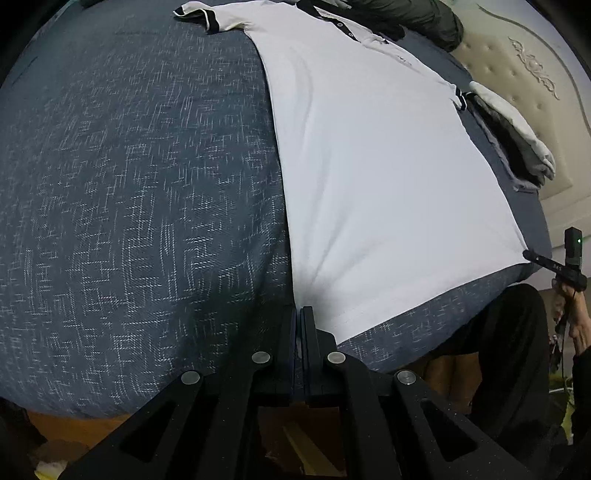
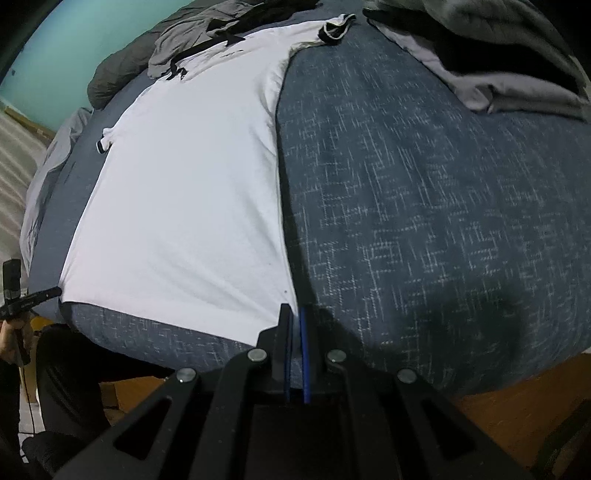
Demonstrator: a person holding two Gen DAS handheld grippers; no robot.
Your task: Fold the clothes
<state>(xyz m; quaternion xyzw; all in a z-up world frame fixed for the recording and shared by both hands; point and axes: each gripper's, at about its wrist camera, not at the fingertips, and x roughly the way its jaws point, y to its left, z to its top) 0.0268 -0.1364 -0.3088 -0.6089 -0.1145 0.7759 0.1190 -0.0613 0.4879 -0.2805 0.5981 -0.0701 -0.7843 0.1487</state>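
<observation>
A white polo shirt [image 1: 369, 166] [image 2: 184, 184] with black collar and cuff trim lies flat, front up, on a bed with a blue-grey cover [image 1: 129, 184] [image 2: 424, 203]. Its hem faces me at the bed's near edge. My left gripper [image 1: 298, 308] [image 2: 55, 291] is shut on the hem's left corner, fingers pressed together. My right gripper [image 2: 293, 308] [image 1: 526, 254] sits at the hem's right corner, fingers nearly together with the cloth edge running in between them.
Dark green bedding [image 1: 424, 18] lies past the collar. Folded grey and white clothes [image 1: 517, 136] sit by the padded headboard [image 1: 535, 74]. A grey clothes pile [image 2: 498, 55] is at the far right. The person's dark trousers [image 1: 509, 350] stand against the bed edge.
</observation>
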